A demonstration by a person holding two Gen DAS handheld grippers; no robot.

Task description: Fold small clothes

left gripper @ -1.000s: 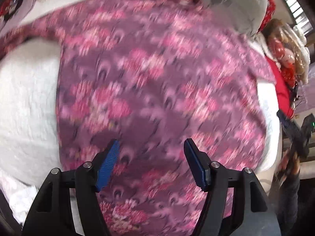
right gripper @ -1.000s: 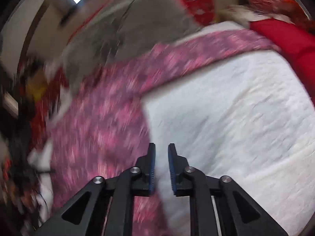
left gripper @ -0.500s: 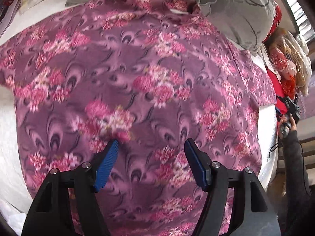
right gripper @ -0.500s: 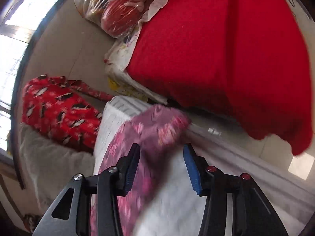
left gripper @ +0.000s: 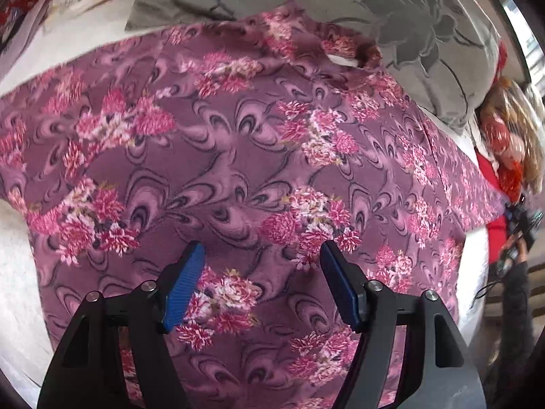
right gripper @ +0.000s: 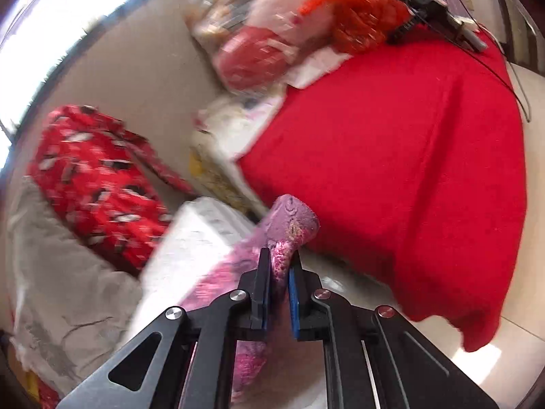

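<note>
Right claw [right gripper: 280, 274] pinches floral shirt's [right gripper: 289, 228] upward-pointing sleeve.

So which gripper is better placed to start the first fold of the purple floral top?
Right. The right gripper is already shut on a sleeve end of the purple floral fleece top, so it can likely carry that sleeve inward. The left gripper is open above the top's middle, holding nothing.

Grey pillow [left gripper: 425, 34] and red blanket [right gripper: 408, 170] seemingly hem the bedspread [left gripper: 17, 272].
</note>
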